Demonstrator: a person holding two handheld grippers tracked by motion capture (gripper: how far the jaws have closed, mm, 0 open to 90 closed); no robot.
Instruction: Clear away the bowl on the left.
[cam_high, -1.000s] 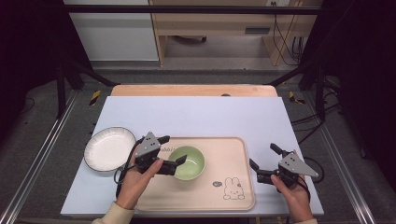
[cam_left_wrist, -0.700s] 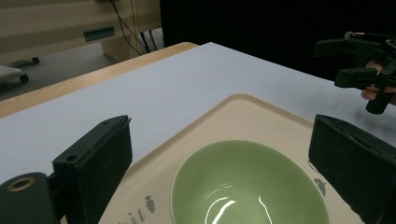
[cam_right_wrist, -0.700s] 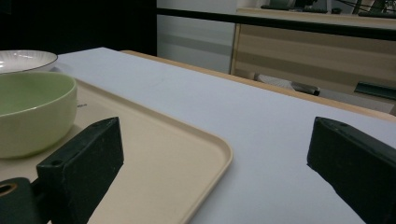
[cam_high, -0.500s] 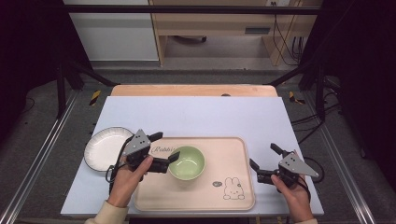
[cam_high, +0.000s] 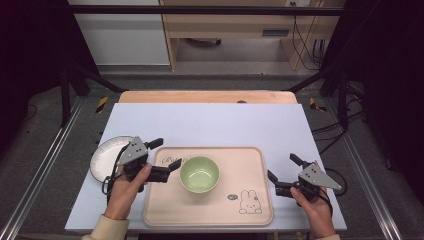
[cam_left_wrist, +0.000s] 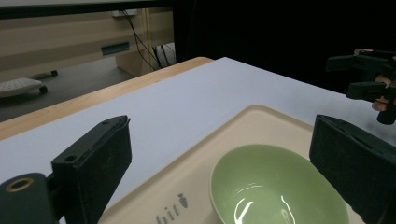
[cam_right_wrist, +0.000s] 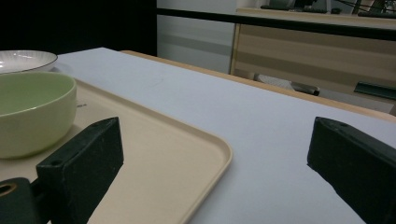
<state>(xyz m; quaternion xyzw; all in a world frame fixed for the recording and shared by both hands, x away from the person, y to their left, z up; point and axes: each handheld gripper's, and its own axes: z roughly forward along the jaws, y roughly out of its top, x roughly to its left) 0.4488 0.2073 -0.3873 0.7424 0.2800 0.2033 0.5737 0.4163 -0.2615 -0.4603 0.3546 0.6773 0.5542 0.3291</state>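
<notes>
A light green bowl (cam_high: 199, 174) stands empty and upright on a beige tray (cam_high: 250, 170) with a rabbit drawing. My left gripper (cam_high: 167, 154) hovers open over the tray's left edge, a short way left of the bowl and not touching it. In the left gripper view the bowl (cam_left_wrist: 275, 191) lies ahead between the wide-apart jaws of the left gripper (cam_left_wrist: 219, 163). My right gripper (cam_high: 281, 167) is open just off the tray's right edge, with nothing between its fingers. The right gripper view looks across the tray (cam_right_wrist: 163, 154) to the bowl (cam_right_wrist: 32, 112).
A white plate (cam_high: 105, 159) lies on the pale blue table top (cam_high: 215, 125) left of the tray, partly under my left hand. The plate (cam_right_wrist: 23, 59) shows behind the bowl in the right gripper view. Black frame posts flank the table.
My left gripper has drawn back to the left, away from the bowl, which stays on the tray. The right gripper has held still.
</notes>
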